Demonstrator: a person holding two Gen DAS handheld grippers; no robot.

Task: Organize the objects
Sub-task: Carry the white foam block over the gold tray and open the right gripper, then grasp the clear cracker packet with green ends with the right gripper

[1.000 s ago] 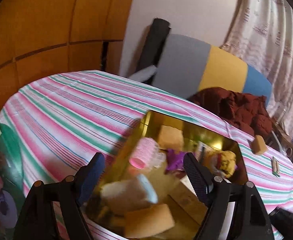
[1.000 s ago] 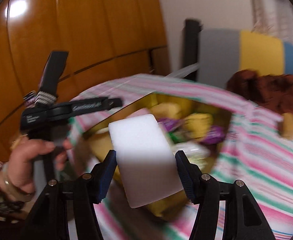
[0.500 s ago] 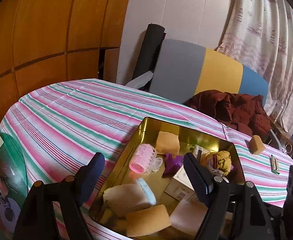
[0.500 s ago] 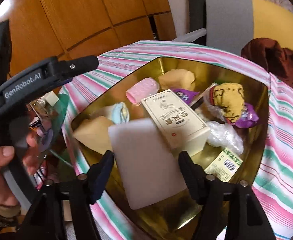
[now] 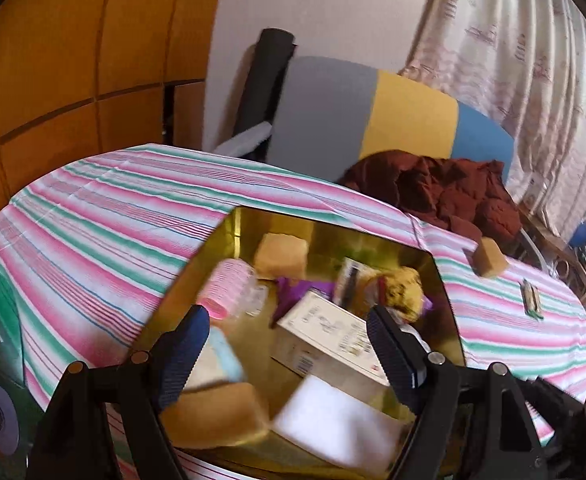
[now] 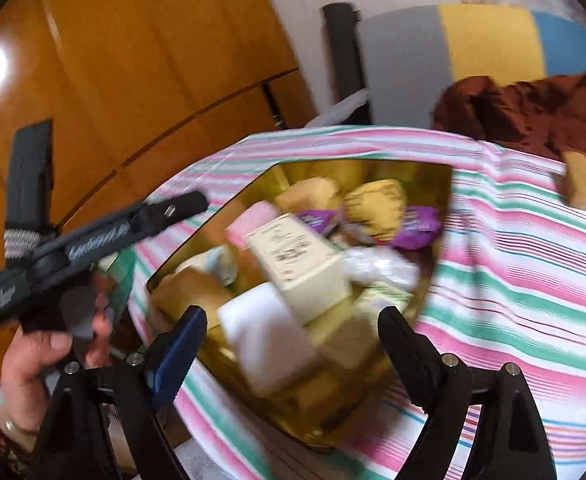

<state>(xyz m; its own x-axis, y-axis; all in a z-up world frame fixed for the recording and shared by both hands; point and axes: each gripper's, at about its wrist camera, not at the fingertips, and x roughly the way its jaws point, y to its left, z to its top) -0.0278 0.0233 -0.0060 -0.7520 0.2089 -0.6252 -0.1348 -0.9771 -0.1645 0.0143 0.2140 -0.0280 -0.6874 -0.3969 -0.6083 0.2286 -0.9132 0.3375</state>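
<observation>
The tablecloth point(image 5: 105, 216) has stripes of pink, green and white with thin blue lines. The tin point(image 5: 249, 224) on it is shiny gold. Inside it lie a white foam block point(image 5: 333, 420), a pink roller point(image 5: 225, 288), a cream box point(image 5: 325, 336) with dark print, tan sponges point(image 5: 281, 256) and purple wrappers point(image 6: 417, 222). The cushion point(image 5: 409, 116) behind is grey, yellow and blue.

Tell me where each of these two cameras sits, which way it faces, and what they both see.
Left wrist: rides the left gripper, angled down into the gold tray; only its open fingers show.
Right wrist: rides the right gripper, jaws opening clear of the white block; the left hand shows.
Shared: tray, white block, cream box, striped tablecloth.
</observation>
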